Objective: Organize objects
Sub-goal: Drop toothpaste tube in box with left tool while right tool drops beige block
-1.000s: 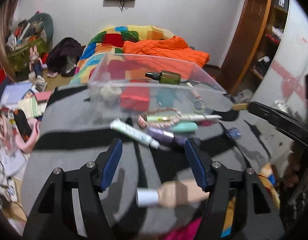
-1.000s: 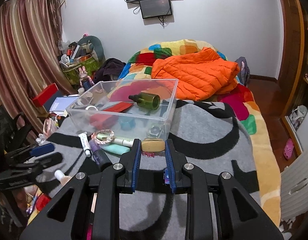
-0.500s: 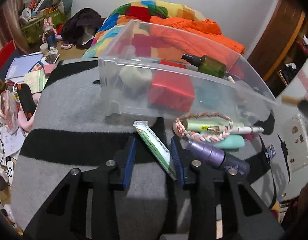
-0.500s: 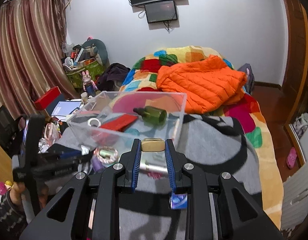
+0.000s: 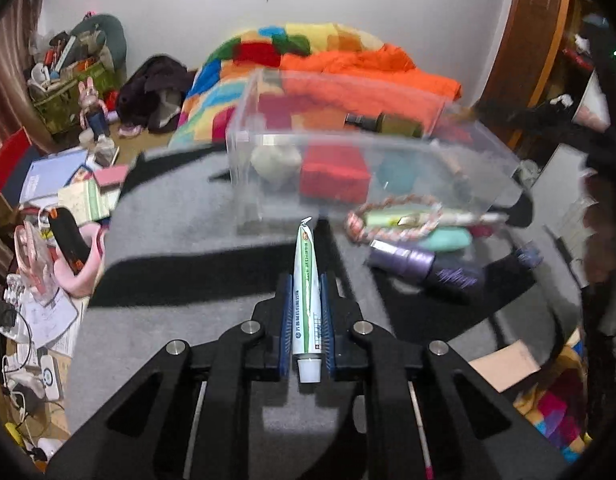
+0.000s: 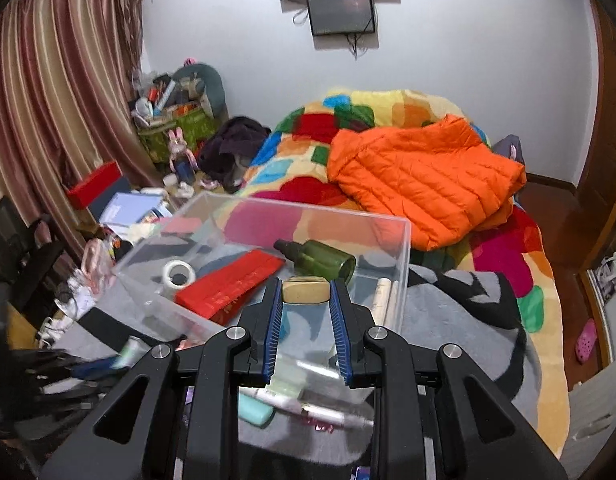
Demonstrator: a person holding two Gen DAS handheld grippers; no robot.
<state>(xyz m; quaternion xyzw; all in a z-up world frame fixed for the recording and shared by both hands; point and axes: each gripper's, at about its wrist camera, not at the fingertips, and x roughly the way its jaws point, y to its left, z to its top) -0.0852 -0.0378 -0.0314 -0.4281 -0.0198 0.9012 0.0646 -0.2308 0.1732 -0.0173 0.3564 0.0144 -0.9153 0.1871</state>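
Observation:
My left gripper (image 5: 306,280) is shut on a white and green tube (image 5: 305,280), held lengthwise above the grey blanket, short of the clear plastic bin (image 5: 243,184). My right gripper (image 6: 305,290) is shut on a tan oblong block (image 6: 305,291) and holds it over the bin's near rim (image 6: 404,272). Inside the bin lie a green bottle (image 6: 320,258), a red box (image 6: 231,282) and a tape roll (image 6: 179,274). A braided ring (image 5: 392,220), a purple bottle (image 5: 424,266) and a teal item (image 5: 448,240) lie in front of the bin.
An orange jacket (image 6: 424,184) lies on the colourful bedspread behind the bin. Books, boxes and clutter (image 5: 59,196) cover the floor to the left. A wooden door (image 5: 528,52) stands at the right. The left gripper shows blurred at the lower left of the right wrist view (image 6: 59,372).
My left gripper closed on the tube and lifted it off the blanket. My right gripper carried the tan block up and forward over the bin's rim.

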